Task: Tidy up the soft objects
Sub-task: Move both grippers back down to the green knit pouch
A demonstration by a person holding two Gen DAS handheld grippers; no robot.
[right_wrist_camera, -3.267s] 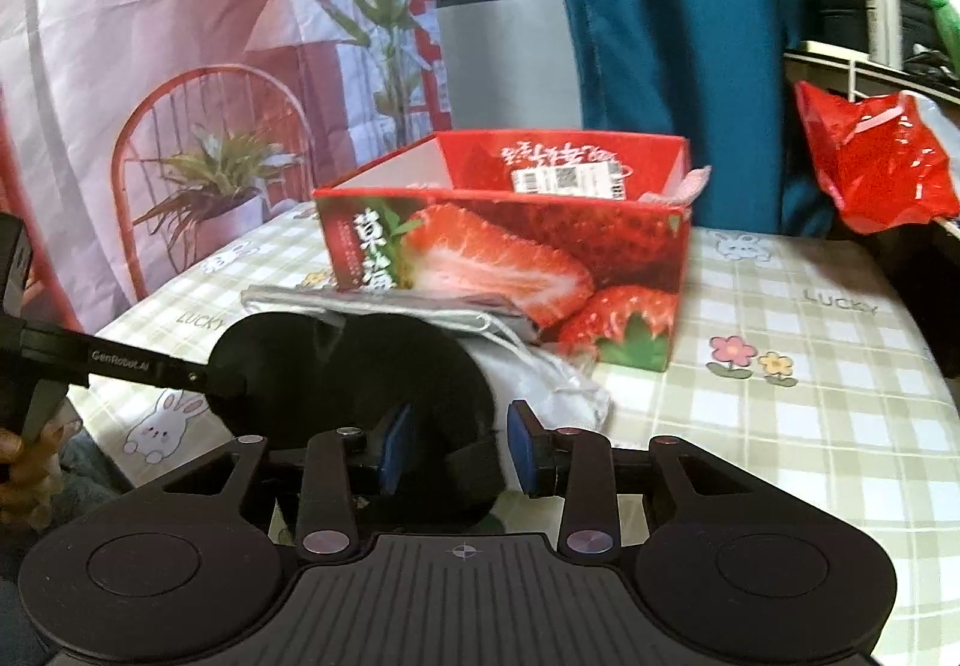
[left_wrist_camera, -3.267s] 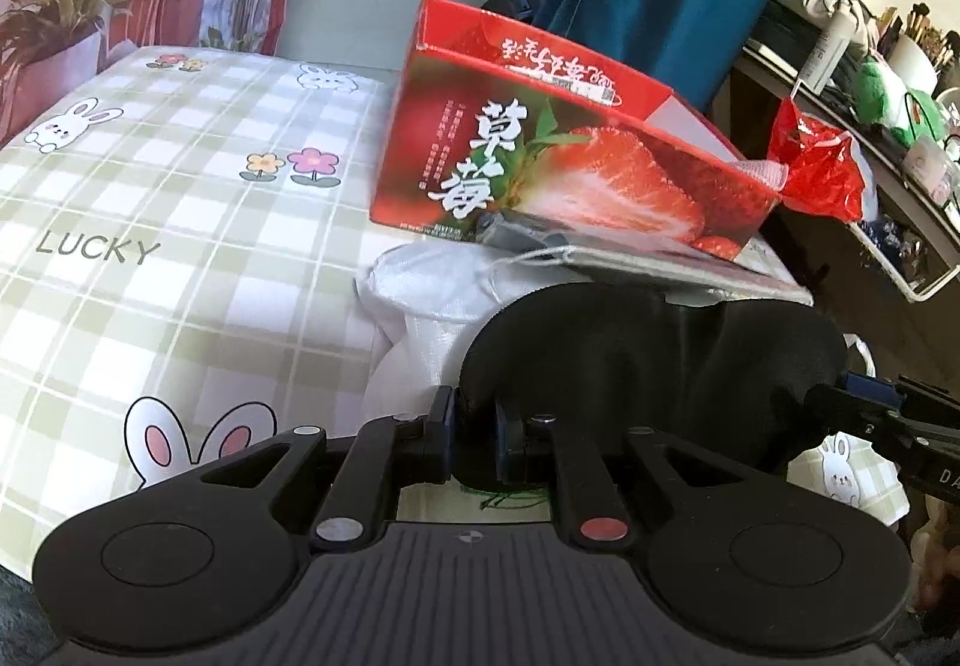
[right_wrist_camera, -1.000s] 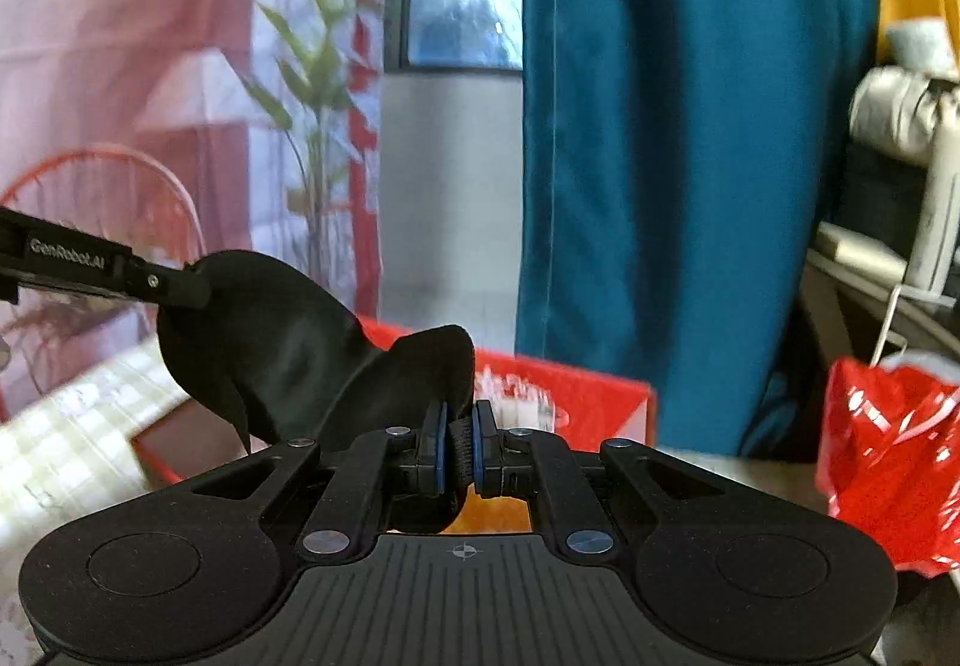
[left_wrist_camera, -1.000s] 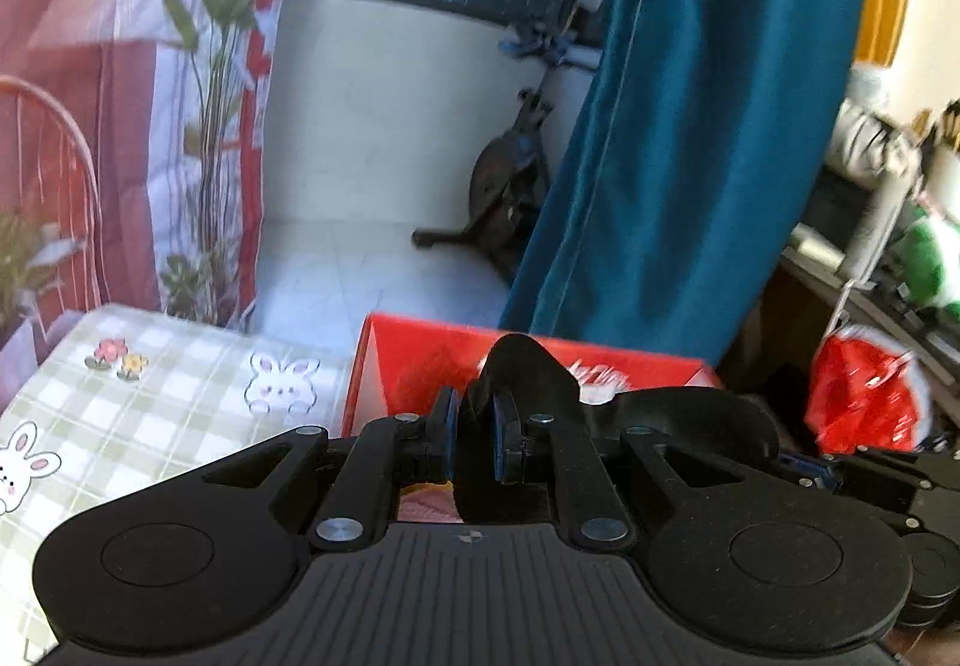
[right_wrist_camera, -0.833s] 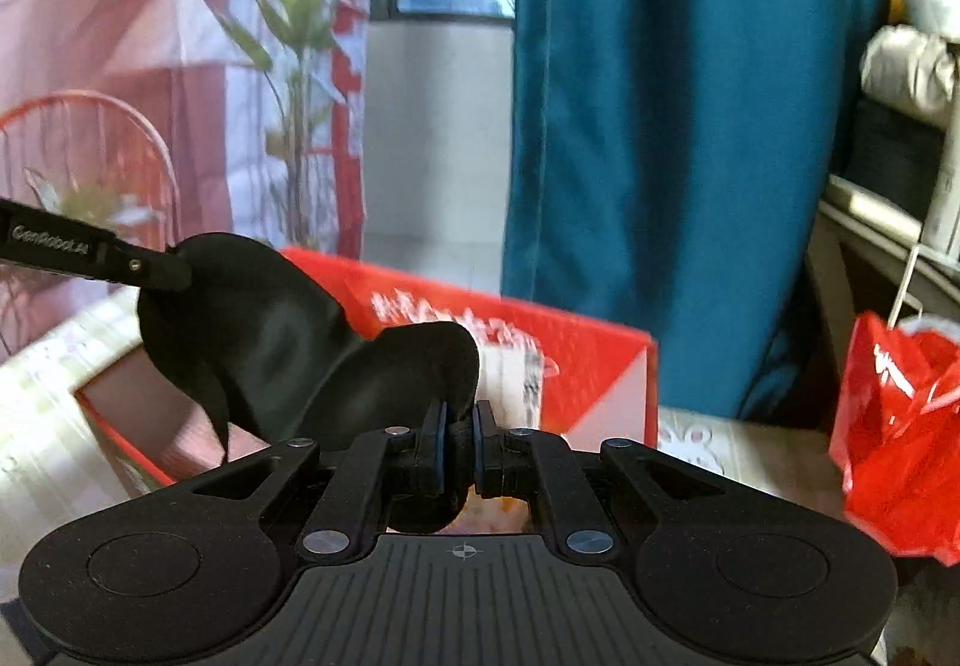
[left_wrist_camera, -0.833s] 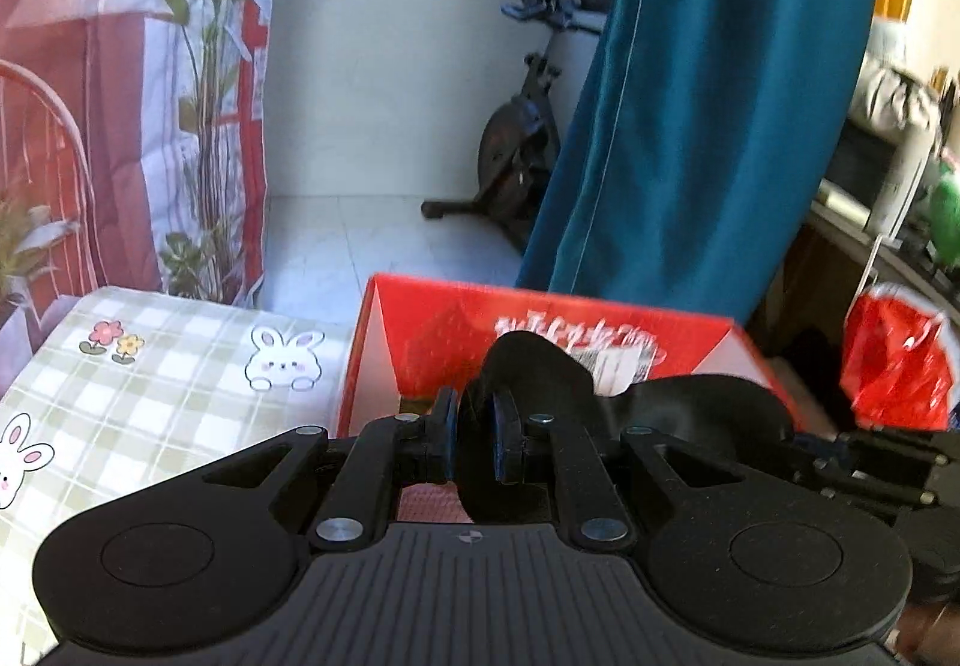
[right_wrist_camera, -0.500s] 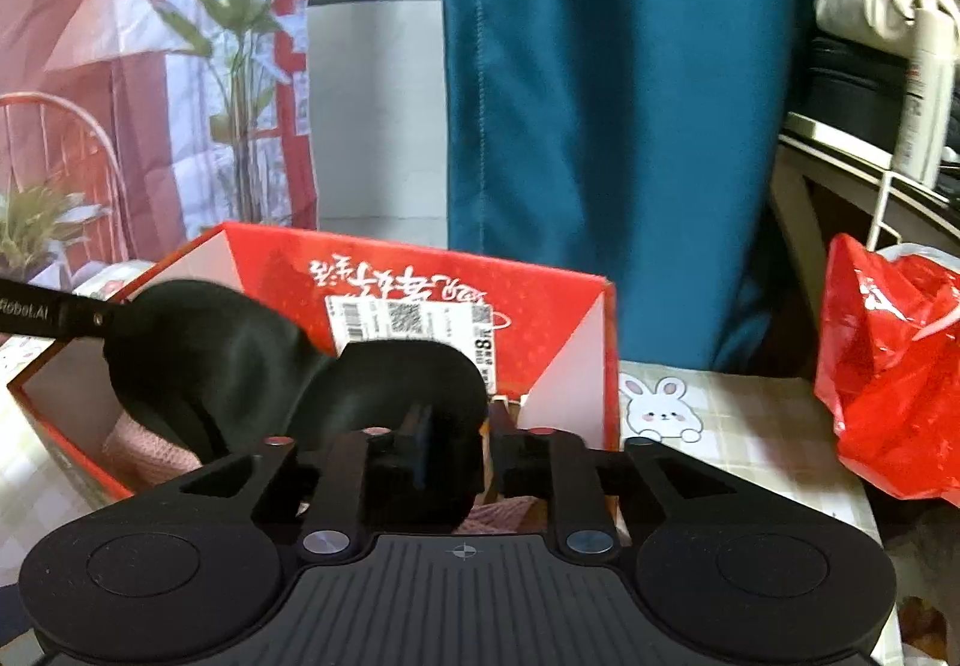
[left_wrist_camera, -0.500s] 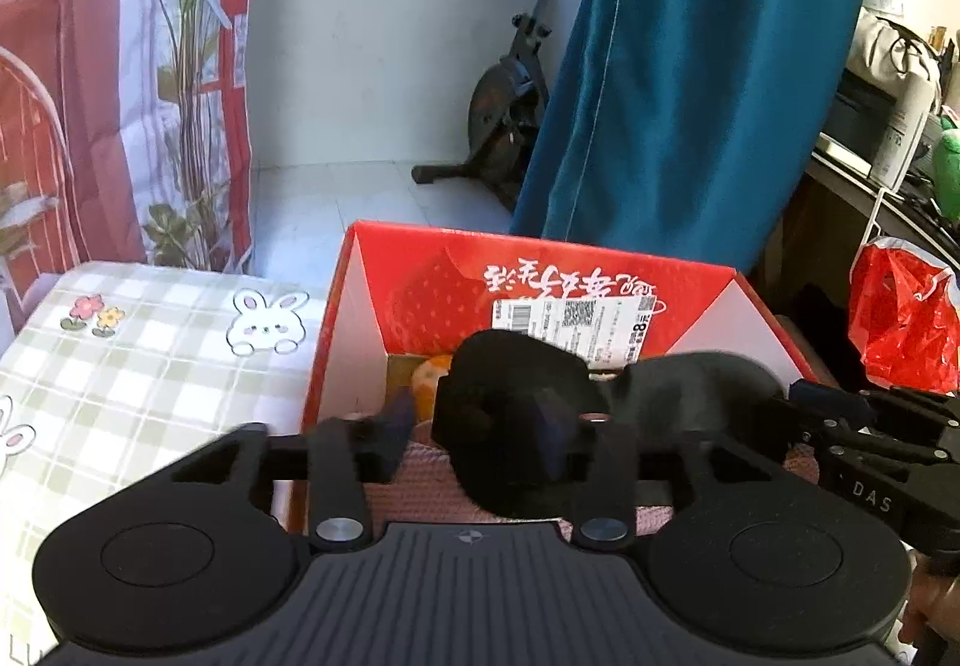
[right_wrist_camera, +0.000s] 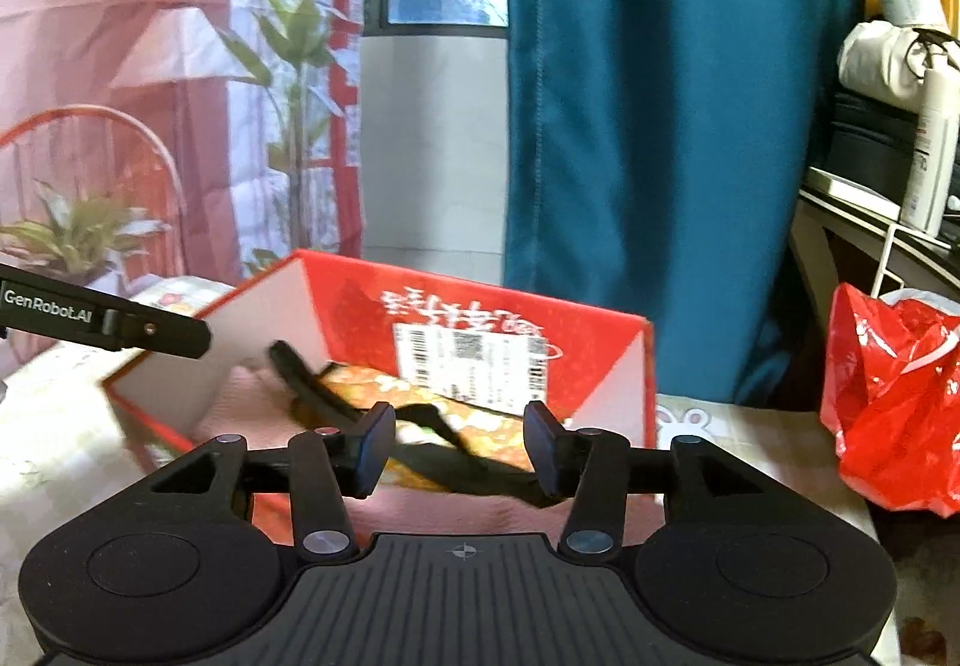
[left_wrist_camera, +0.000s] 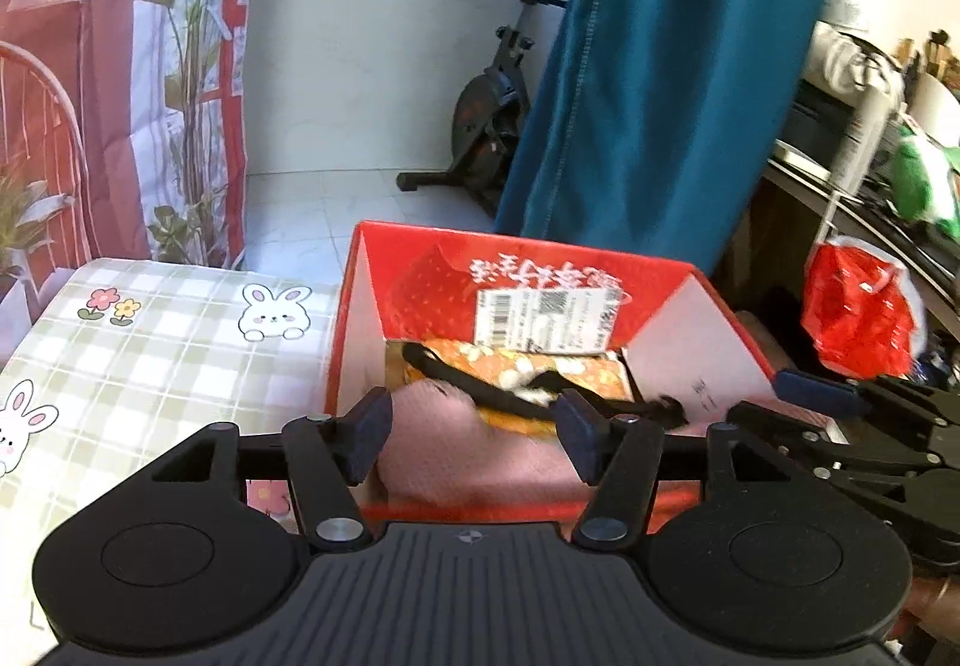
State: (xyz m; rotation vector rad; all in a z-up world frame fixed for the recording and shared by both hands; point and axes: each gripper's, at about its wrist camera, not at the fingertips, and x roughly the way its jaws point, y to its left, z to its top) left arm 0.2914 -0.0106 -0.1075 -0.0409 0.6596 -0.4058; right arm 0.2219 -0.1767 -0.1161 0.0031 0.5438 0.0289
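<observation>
Behind the checked tablecloth [left_wrist_camera: 150,360] with its rabbits and flowers hangs a teal curtain [right_wrist_camera: 648,138], and just in front of it stands the red strawberry box [left_wrist_camera: 540,270], open at the top, where I am gathering the soft things.

Both my grippers hover over that box, pointing down into it, because the black eye mask [left_wrist_camera: 516,396] needed two ends carried at once to keep it from folding on itself. My left gripper [left_wrist_camera: 471,438] has just been spreading its fingers and now stands released; the mask lies beyond and below them, not pinched. My right gripper [right_wrist_camera: 459,447] has just been letting go as well, its pads apart with the mask [right_wrist_camera: 432,444] lying slack across the gap underneath, blurred as if dropping or just landed.

The mask rests inside the box on top of an orange patterned cloth [left_wrist_camera: 522,366] and a pink knitted piece [left_wrist_camera: 480,456], so the stack is building flat. I judge this item placed. A red plastic bag [right_wrist_camera: 888,402] sits to the right, off the table edge, well apart from the box.
</observation>
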